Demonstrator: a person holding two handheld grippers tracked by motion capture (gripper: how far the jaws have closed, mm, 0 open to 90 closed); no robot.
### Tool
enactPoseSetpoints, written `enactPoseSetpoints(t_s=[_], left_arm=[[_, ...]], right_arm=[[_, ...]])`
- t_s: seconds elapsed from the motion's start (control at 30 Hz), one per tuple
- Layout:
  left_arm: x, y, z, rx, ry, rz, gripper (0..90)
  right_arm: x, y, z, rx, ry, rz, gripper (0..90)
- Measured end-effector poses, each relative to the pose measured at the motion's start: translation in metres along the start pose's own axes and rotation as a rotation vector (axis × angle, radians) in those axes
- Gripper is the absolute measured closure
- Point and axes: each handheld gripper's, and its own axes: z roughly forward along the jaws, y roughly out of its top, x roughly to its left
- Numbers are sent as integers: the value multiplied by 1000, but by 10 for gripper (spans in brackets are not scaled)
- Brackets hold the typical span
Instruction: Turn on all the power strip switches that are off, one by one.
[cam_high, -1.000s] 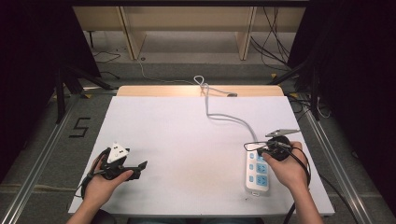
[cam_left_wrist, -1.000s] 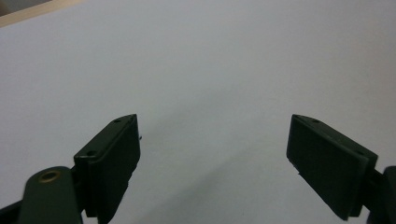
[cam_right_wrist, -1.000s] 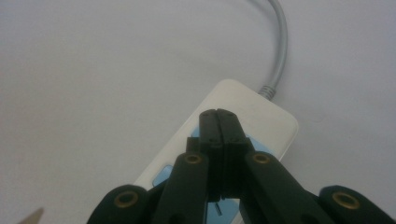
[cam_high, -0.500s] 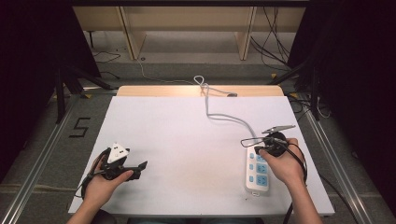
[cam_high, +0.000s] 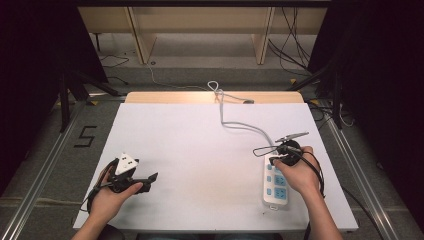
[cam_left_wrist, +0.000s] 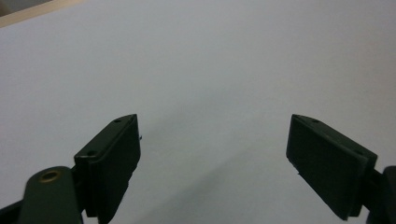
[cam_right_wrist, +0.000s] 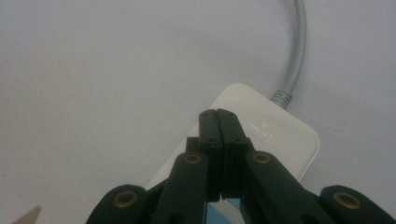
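A white power strip (cam_high: 276, 190) with blue sockets lies on the white table (cam_high: 200, 150) at the right front. Its grey cable (cam_high: 235, 125) runs to the far edge. My right gripper (cam_high: 275, 157) is shut with nothing between its jaws. Its tips (cam_right_wrist: 217, 114) hover over the cable end of the power strip (cam_right_wrist: 275, 135), where the cable (cam_right_wrist: 299, 46) leaves it; contact cannot be told. At the left front my left gripper (cam_high: 147, 182) rests in the hand, pointing right. It is open (cam_left_wrist: 212, 135) over bare tabletop, holding nothing.
The table's wooden far edge (cam_high: 210, 96) carries the knotted cable. Beyond it stand shelf legs and loose wires on the floor (cam_high: 200, 65). Metal rails (cam_high: 45, 165) run along both sides of the table. A "5" mark (cam_high: 86, 136) lies on the floor at left.
The right hand and its gripper have shifted slightly left and farther along the power strip toward its cable end. The left hand has kept still.
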Motion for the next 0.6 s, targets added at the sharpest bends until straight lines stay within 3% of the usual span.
enactPoseSetpoints(t_s=[0.6], left_arm=[[-1,0,1,-5,0,-4,177]], right_arm=[[2,3,9,39,-8,-11,899]])
